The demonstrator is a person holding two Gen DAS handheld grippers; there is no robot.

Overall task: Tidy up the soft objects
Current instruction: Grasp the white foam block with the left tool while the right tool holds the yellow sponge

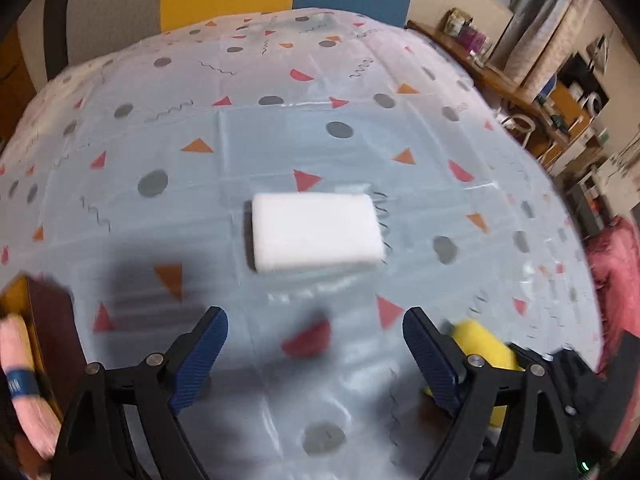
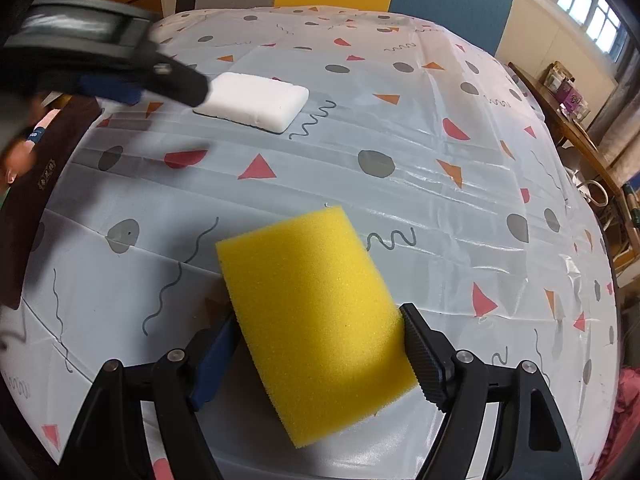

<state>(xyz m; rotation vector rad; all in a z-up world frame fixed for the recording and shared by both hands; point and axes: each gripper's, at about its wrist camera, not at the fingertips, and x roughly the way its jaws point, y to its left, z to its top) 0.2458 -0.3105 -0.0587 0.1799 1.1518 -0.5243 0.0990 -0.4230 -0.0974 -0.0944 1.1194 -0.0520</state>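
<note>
Patterned plastic tablecloth (image 2: 400, 128) still bears both pieces: white foam block (image 1: 316, 232) untouched at twelve o'clock of spread, empty left gripper (image 1: 316, 344); right gripper (image 2: 316, 344) clasps yellow rectangular sponge (image 2: 316, 312).

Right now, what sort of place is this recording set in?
Probably a lived-in home or office room, not a lab: a table under a patterned plastic tablecloth, office chairs behind it, and cluttered wooden shelving by a window. Sponges lie on the table.
</note>
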